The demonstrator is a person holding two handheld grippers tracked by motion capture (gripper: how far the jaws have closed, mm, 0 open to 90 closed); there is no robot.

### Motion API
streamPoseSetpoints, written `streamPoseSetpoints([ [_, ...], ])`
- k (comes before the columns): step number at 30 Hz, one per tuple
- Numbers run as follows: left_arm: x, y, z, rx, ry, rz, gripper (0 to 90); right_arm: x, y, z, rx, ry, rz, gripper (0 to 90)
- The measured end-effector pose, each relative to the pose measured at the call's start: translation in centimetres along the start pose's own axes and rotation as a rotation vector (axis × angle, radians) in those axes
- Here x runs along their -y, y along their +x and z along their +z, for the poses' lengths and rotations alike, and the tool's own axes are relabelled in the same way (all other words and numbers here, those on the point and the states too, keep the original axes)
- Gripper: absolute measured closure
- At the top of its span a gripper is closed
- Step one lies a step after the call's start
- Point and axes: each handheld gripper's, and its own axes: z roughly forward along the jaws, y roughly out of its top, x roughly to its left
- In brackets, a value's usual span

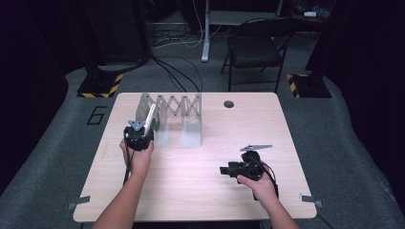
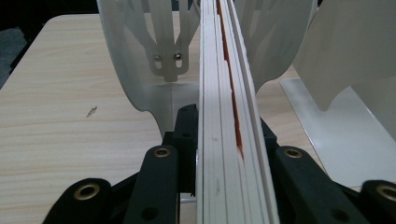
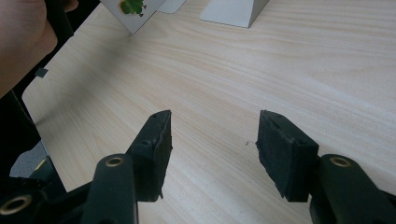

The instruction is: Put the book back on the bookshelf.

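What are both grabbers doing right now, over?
Left gripper shut on thin white book, edge-on at the folding rack. Right gripper open, holding nothing, low over bare table. Nothing in the way.

You have one pale wooden table (image 1: 191, 181) in front of you, carrying one white expanding accordion-style file rack (image 1: 174, 112) and one thin white book (image 1: 151, 119) with a red strip at its edge. You hold two black two-jaw grippers, left gripper (image 1: 138, 136) and right gripper (image 1: 230, 169). Behind the table stands one dark folding chair (image 1: 253, 47).
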Motion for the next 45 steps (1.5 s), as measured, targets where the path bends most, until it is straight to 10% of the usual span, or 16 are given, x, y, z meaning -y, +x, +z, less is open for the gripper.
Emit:
streamPoseSetpoints([
  [45, 0.9, -0.9, -4.5, 0.043, -0.058, 0.074, 46.2, 0.0, 0.2, 0.0, 0.001, 0.002, -0.002, 44.7],
])
